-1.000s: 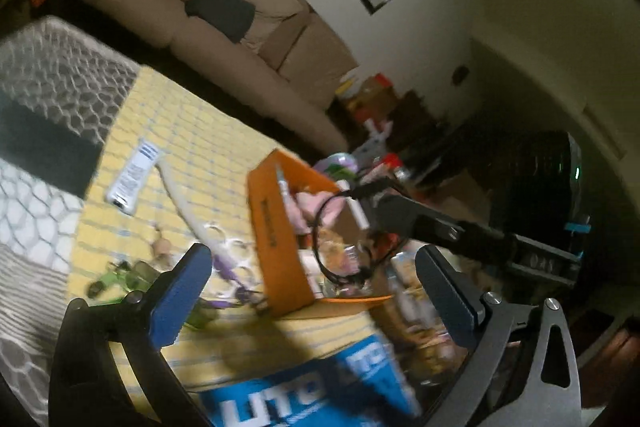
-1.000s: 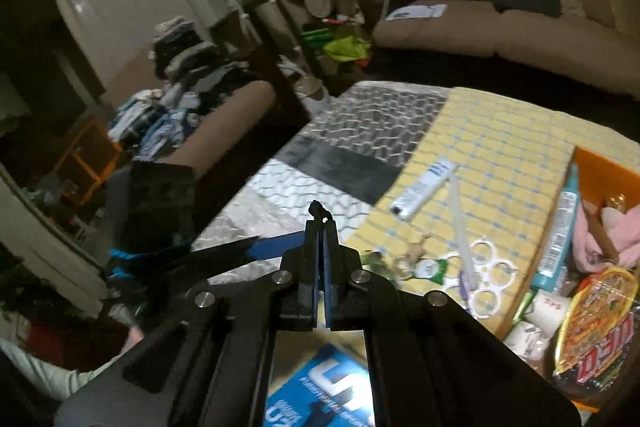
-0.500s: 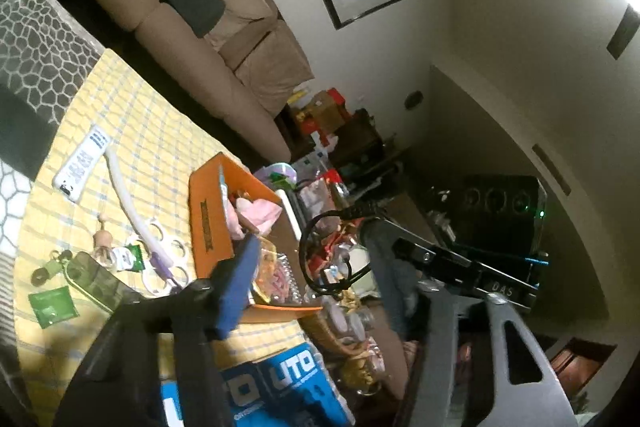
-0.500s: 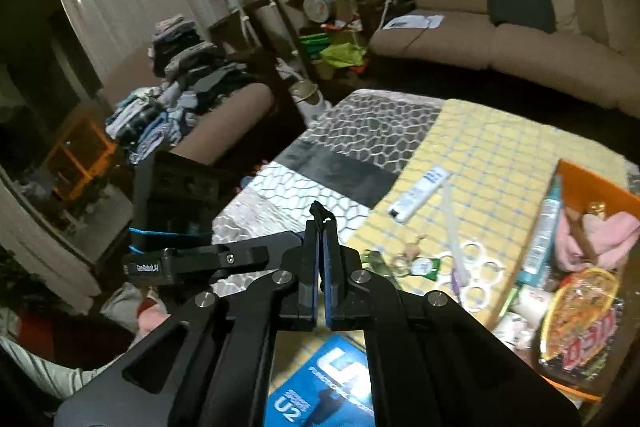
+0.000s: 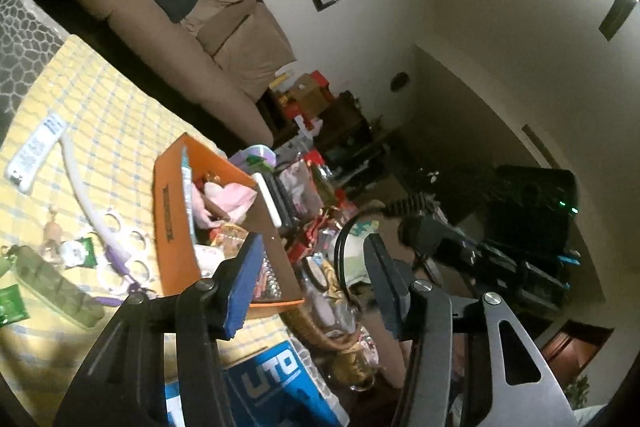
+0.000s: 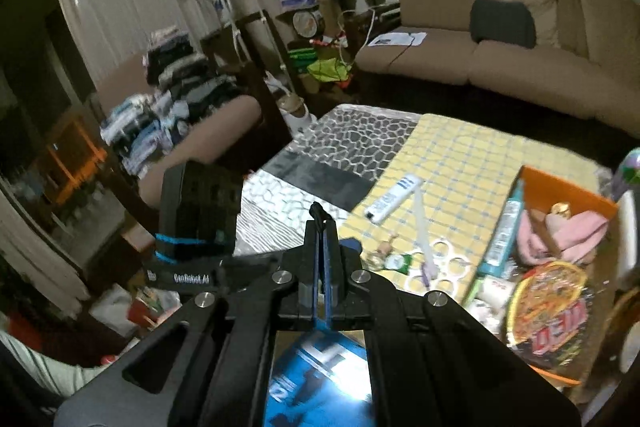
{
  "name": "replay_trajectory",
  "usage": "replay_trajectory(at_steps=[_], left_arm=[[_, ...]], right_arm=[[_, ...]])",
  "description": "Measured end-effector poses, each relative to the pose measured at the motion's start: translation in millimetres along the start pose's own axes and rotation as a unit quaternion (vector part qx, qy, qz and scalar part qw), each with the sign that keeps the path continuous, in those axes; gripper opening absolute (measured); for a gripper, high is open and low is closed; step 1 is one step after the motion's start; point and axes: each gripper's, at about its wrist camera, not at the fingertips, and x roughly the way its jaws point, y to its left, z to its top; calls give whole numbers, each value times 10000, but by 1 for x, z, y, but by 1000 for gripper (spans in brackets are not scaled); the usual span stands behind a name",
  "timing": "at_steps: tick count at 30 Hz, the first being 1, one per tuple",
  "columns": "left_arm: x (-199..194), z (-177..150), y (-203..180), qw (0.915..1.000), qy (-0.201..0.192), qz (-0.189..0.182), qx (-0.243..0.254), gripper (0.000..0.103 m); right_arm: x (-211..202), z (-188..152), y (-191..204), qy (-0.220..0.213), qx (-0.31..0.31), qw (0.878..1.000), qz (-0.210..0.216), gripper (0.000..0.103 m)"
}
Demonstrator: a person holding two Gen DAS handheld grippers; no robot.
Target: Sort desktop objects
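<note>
Your left gripper point(image 5: 310, 267) stands about half open, its jaws having just been closing, and nothing sits between the blue pads; it is held level above the near edge of the table. Your right gripper point(image 6: 319, 227) is closed tight, pads pressed flat together, with only a small black nub poking out at the tips; what that is cannot be told. It tilts down toward the yellow cloth point(image 6: 460, 163).

On your right side of the cloth is the orange box point(image 5: 168, 223), already stuffed: a pink cloth point(image 6: 568, 231), a teal tube point(image 6: 504, 231) along its left wall, and a noodle bowl point(image 6: 548, 311) at the near end. Just left of the box lie the white rings point(image 6: 440, 263) with a white strip across them, small trinkets beside them, and a white remote point(image 6: 394, 197) farther out. A green case point(image 5: 52, 283) lies near the cloth's near edge. A blue carton point(image 5: 276, 383) sits right under both grippers.

Free room is on the far part of the cloth, beyond the remote, and on the grey pebbled mat point(image 6: 360, 135) past it. Beyond the box, the table edge is crowded with a basket point(image 5: 320, 331) and clutter.
</note>
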Motion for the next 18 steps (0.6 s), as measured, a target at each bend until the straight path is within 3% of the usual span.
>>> replay_trajectory(at_steps=[2,3,5,8,12,18], left_arm=[[12,-3,-7,9997,80,206,98,32],[19,-4,-10,9988,110,451,148,4],[28,-7,-20,9943,58,997,362,3],[41,-8,-34,9884,154,1395,575,3],[89,6,-40,9757,691,1903,843,3],[186,27,-45,9406,1639,2551,1528,3]], right_arm=[[-4,-3,6,12,-161,9998,-128,2],[-5,-4,8,29,-246,9994,-225,2],[-7,-8,5,78,-316,9986,-405,2],[-11,-12,-9,87,-292,9967,-749,2],[-14,-19,-53,65,51,9952,-978,2],[-5,-23,-135,118,554,9887,-1387,2]])
